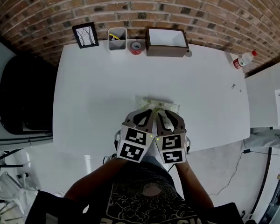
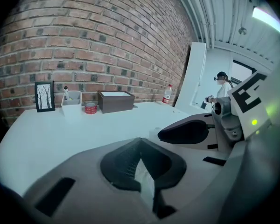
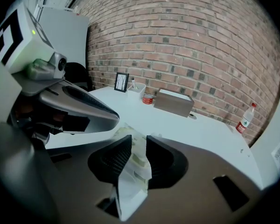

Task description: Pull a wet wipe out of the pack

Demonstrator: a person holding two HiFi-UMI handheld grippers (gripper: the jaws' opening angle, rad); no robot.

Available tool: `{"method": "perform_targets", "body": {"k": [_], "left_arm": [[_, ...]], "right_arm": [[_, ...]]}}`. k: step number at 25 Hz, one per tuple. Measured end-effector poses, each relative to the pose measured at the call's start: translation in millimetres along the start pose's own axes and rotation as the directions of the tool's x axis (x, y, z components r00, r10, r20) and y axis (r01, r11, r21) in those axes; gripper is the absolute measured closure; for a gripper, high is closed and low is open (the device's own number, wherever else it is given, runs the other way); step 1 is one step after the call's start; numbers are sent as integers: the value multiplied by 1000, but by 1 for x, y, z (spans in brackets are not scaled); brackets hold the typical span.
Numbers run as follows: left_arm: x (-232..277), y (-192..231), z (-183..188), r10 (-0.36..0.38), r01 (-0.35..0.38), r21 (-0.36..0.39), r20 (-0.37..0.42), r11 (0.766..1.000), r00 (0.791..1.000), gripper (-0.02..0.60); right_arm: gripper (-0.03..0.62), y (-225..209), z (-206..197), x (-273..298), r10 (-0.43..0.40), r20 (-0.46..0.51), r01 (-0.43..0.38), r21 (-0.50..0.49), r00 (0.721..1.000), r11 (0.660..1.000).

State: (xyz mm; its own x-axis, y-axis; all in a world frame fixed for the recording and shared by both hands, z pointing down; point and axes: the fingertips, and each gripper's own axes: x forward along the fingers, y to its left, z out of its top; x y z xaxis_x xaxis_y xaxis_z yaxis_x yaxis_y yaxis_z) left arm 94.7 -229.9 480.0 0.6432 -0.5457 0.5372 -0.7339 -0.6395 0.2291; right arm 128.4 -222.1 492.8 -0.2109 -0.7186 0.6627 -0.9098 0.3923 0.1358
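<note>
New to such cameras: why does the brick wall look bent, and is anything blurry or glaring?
Head view: wide lens bows the brick wall. Left gripper view: ceiling light glares; the pale sheet in the left gripper is dim, soft. Right gripper view: black corners; the pack in the right gripper is blurred.

A brown box (image 1: 166, 42) stands at the back of the white surface (image 1: 93, 97), against the brick wall (image 1: 186, 8). Just left of the box is a red tape roll (image 1: 136, 47), then a white holder (image 1: 117, 39) and a picture frame (image 1: 85, 35). Well right of the box stands a bottle (image 1: 244, 59).
</note>
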Motion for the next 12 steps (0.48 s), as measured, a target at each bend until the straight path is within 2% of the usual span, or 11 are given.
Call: {"method": "perform_targets", "body": {"k": [12], "left_arm": [[6,2,-1,96,-96,-18,-5,995,995,569]], "right_arm": [[508,-8,-13,8,76,-15,-77,-14,997,997]]}}
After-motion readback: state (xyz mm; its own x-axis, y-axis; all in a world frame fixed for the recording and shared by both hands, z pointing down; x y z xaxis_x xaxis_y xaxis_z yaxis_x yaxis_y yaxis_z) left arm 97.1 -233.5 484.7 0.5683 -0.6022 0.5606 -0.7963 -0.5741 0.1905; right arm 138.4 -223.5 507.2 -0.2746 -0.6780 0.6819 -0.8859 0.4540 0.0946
